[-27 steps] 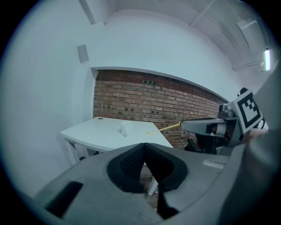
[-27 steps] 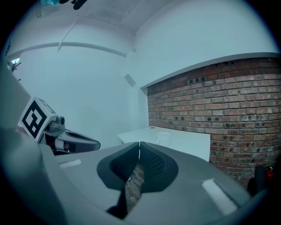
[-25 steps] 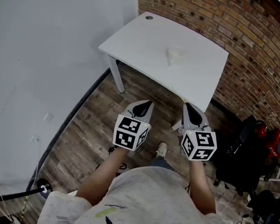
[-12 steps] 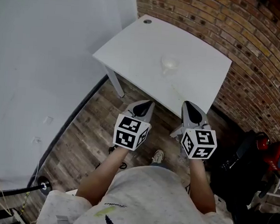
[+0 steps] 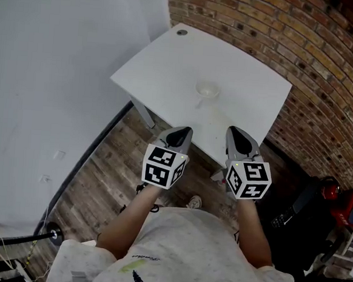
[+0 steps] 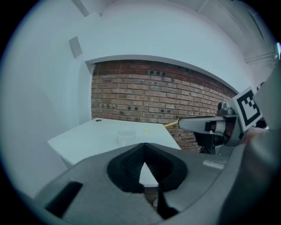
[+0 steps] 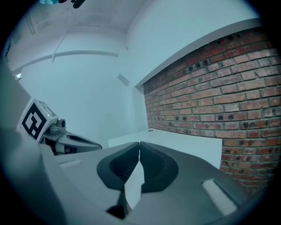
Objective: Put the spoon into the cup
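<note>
A clear plastic cup [image 5: 206, 90] stands upright near the middle of the white table [image 5: 164, 63]. In the left gripper view the cup [image 6: 125, 137] shows on the table, with a thin yellow spoon [image 6: 156, 128] lying to its right near the table's edge. My left gripper [image 5: 180, 131] is shut and empty, held over the floor just short of the table's near edge. My right gripper [image 5: 237, 131] is also shut and empty, beside it at the table's near edge. In each gripper view the jaws [image 6: 145, 145] [image 7: 139, 144] meet at the tip with nothing between them.
A brick wall [image 5: 305, 50] runs behind and right of the table; a white wall [image 5: 60, 67] stands at the left. A cable grommet [image 5: 182, 32] marks the table's far corner. Black bags and a red object [image 5: 330, 198] sit on the wooden floor [image 5: 101, 168] at right.
The person has stepped closer to the table. Both grippers, still shut, now reach the table's near edge, and the cup sits nearer to them.
</note>
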`<state>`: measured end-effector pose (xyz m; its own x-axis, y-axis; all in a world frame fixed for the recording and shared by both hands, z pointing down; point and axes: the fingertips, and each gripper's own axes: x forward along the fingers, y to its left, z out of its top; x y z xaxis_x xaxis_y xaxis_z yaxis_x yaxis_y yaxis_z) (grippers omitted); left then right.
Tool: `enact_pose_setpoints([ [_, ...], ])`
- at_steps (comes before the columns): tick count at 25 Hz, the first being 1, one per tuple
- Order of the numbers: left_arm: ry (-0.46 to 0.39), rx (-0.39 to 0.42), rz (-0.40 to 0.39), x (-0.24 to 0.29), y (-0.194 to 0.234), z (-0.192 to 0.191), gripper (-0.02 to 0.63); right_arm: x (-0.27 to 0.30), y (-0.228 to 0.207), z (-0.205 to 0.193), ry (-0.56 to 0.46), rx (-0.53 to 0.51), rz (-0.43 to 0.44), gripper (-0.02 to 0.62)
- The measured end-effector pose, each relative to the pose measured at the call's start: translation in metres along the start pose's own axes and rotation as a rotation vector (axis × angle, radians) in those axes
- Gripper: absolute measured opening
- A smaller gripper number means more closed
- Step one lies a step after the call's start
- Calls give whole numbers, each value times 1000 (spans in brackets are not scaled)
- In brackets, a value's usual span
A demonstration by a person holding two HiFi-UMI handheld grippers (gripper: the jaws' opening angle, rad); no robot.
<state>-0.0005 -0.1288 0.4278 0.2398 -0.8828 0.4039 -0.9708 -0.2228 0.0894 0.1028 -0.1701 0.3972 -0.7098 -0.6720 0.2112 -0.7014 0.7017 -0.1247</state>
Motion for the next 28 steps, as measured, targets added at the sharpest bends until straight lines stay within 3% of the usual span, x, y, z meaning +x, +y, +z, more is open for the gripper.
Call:
enact_pose_setpoints([
  [16,11,-8,30,42,29,14,-5,49,-22,6,8,12,34,15],
  [28,26,-5,-74,91,83,24,-5,110,-26,0,59,17,-57,15],
])
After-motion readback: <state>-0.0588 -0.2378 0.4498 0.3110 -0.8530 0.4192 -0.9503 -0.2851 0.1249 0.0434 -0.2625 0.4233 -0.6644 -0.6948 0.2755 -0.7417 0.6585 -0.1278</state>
